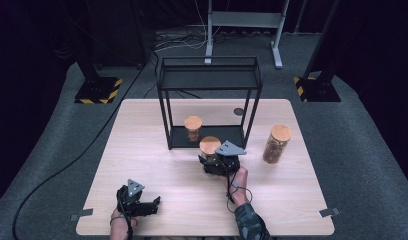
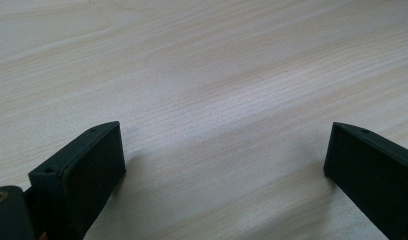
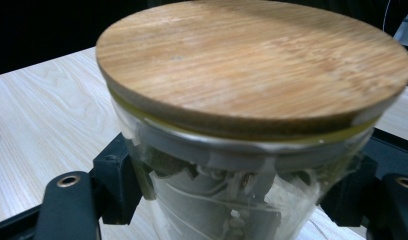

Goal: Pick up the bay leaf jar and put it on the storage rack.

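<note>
Pale wooden worktop (image 1: 142,165) carried a black rack (image 1: 209,100) at upper centre, and just below it the right tool (image 1: 212,162) clamped a wood-lidded jar (image 1: 210,147), seemingly for shelving, while the left tool (image 1: 154,202) rested wide open, empty.

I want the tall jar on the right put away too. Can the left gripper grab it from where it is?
Probably not right now. The left gripper rests open at the table's near left, while the tall jar stands far right, beyond the right gripper clamped on the short jar.

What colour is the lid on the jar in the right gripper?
Light brown wood grain lid, clearest in the right gripper view.
</note>
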A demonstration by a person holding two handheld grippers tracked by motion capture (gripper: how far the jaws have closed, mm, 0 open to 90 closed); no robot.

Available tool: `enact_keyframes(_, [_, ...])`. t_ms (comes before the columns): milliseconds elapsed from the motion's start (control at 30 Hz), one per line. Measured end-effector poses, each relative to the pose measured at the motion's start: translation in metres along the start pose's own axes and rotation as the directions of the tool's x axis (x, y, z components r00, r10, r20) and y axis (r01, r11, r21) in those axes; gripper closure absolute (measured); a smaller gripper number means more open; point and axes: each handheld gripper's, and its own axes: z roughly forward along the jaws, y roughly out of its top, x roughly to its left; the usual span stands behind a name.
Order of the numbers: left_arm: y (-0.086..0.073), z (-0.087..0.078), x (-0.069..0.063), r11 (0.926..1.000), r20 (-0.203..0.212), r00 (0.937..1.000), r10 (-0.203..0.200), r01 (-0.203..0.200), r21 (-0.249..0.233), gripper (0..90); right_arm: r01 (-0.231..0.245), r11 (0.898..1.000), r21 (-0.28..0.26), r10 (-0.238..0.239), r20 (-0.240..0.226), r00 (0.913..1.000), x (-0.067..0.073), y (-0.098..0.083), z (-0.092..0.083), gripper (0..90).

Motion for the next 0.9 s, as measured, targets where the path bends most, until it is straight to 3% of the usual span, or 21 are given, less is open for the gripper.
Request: enact_keyframes(900, [-0.0001,0.0,-0.0001,1.0,0.0,1.0,-0.001,0.001,-0.001,2.3,0.006,1.0,0.0,-0.006,0.023,0.9997,0.0005,0.0031,-0.0011,25.0])
